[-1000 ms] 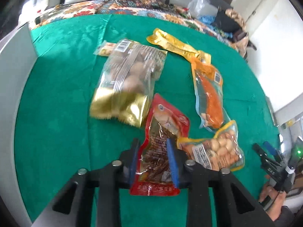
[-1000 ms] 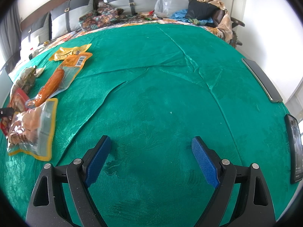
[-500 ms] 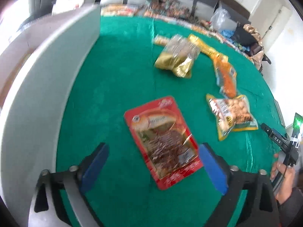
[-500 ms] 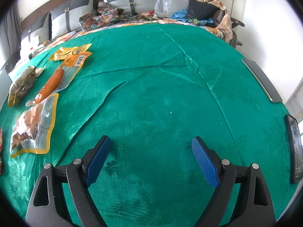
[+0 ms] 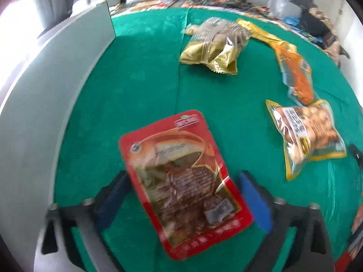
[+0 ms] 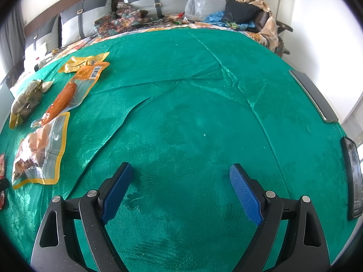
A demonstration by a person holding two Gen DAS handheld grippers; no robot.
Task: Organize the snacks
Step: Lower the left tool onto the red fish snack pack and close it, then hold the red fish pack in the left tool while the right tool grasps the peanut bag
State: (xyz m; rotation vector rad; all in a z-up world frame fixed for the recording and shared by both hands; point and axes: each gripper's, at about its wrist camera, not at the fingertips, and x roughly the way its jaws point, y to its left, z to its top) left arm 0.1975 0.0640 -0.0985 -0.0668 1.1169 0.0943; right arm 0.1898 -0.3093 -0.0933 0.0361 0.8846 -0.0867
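Green cloth (image 6: 181, 104) bare between right gripper (image 6: 181, 188) fingers.

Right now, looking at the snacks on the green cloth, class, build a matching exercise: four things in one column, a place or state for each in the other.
1. red pouch
2. peanut bag
3. gold bag
4. right claw

a. open over bare cloth
b. far, crumpled
c. between the left claw's fingers
d. yellow-edged, beside the orange sausage pack

Pairs: 1-c, 2-d, 3-b, 4-a

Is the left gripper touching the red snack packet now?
Apart. The left wrist view shows the left gripper open wide, with green cloth visible between each blue pad and the red snack packet.
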